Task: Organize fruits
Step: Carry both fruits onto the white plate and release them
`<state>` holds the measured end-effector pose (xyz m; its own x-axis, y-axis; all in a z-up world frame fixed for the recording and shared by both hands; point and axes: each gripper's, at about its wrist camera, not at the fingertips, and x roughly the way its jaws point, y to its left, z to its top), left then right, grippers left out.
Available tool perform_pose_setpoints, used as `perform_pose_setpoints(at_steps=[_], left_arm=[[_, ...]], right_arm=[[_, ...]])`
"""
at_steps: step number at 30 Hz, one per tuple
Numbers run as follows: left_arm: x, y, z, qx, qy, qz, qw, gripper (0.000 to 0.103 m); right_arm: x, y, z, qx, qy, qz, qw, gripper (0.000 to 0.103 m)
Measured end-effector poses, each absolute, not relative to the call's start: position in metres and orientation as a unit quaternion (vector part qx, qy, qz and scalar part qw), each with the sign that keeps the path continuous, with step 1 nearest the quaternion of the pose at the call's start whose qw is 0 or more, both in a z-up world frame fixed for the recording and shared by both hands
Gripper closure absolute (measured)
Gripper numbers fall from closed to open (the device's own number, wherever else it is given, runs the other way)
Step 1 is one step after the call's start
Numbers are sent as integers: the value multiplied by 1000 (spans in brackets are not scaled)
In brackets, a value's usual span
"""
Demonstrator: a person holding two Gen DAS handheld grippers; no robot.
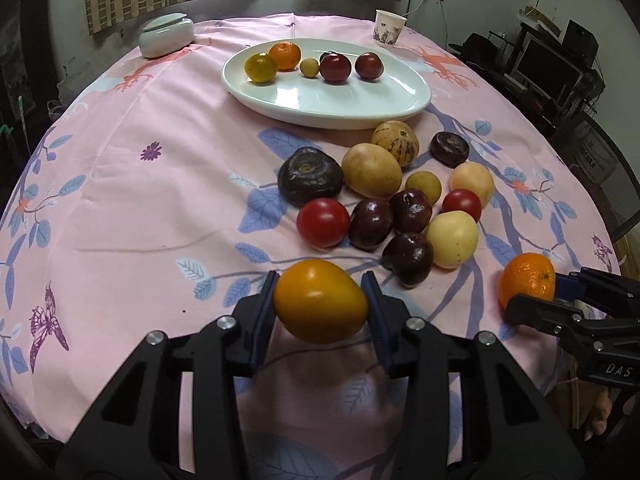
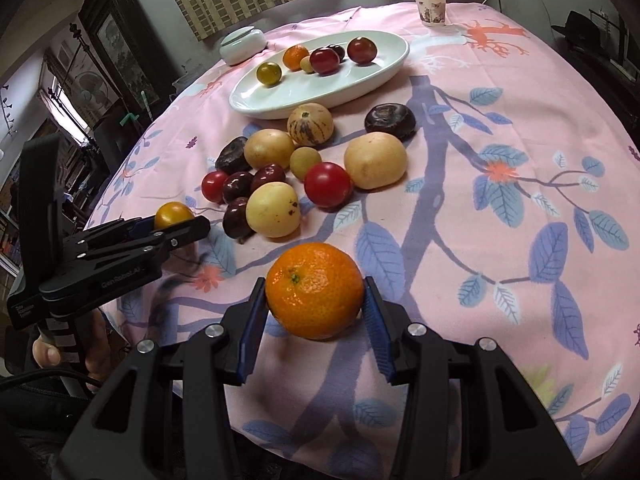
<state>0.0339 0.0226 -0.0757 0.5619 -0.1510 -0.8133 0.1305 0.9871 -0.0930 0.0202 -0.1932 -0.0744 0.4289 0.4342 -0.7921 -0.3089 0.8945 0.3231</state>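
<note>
Left gripper (image 1: 321, 307): a yellow tomato (image 1: 320, 300) is pinched between its fingers, near the front of the worktop (image 1: 132, 184).
Right gripper (image 2: 316, 300): a mandarin (image 2: 315, 290) is pinched between its fingers, close to the front edge.
Plate (image 1: 360, 108): an oval white plate is set at the back; six small fruits are laid in it in a row.
Fruit pile (image 1: 400, 200): red tomatoes, dark plums and pale yellow fruits are heaped between the plate and the grippers.
Paper cup (image 1: 389, 28): stood upright behind the plate.
</note>
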Motion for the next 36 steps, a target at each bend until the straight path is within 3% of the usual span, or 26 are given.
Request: perform_pose_setpoints(at_steps=[21,30,36], left_arm=[[54,40,-40,-19,439,-97,893,61],[160,39,-1,-4,434,-87,897,61],[250,22,-10,-13,458,-70,886,60]], right_arm=[[45,-175,-50,30,470,228,852,56],[129,-165,-5,-35,429,226,874,56],[220,-149,-21,-30,451,213,866,56]])
